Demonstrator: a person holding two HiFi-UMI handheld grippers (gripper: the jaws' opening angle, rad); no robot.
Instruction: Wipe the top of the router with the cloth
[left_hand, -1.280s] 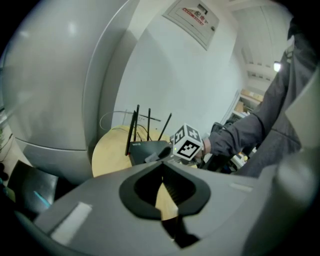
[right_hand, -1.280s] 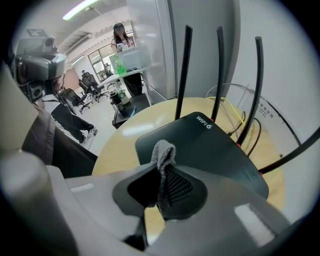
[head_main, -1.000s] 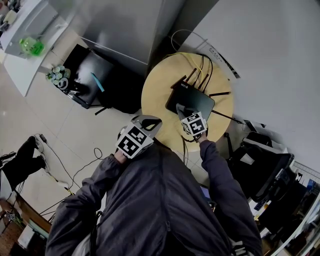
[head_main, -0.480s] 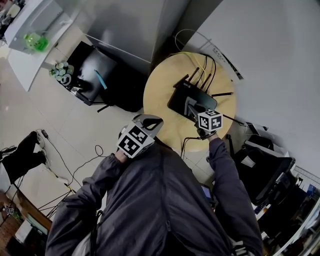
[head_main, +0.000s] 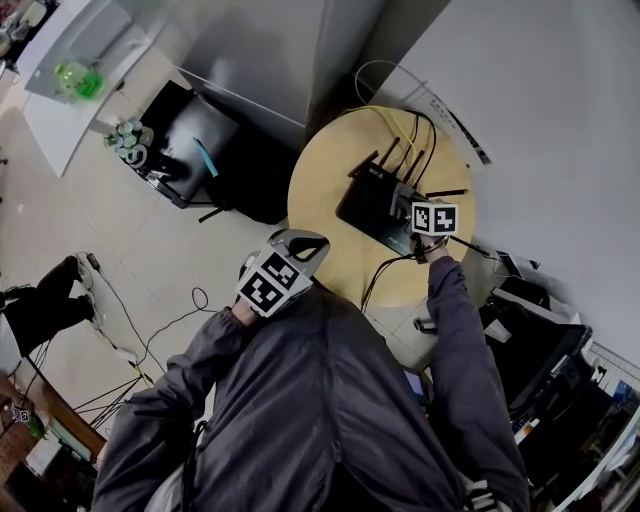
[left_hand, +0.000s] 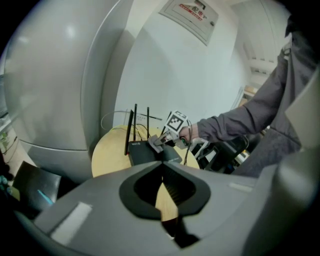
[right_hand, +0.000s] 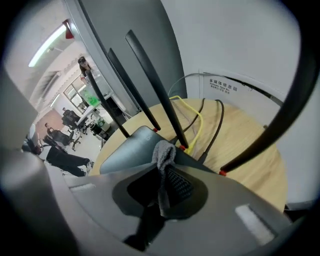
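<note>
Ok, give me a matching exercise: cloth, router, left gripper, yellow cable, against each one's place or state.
1 cloth
2 router
3 left gripper
4 yellow cable

A shut, empty
B pinched in the right gripper
C black, flat on the round table
D trailing across the table behind the router

Pairs: 1-B, 2-C, 3-A, 4-D

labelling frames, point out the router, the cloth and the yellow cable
router (head_main: 368, 200), head view, its dark top
cloth (right_hand: 164, 150), right gripper view, bunched grey end
yellow cable (right_hand: 201, 125), right gripper view, its bend
</note>
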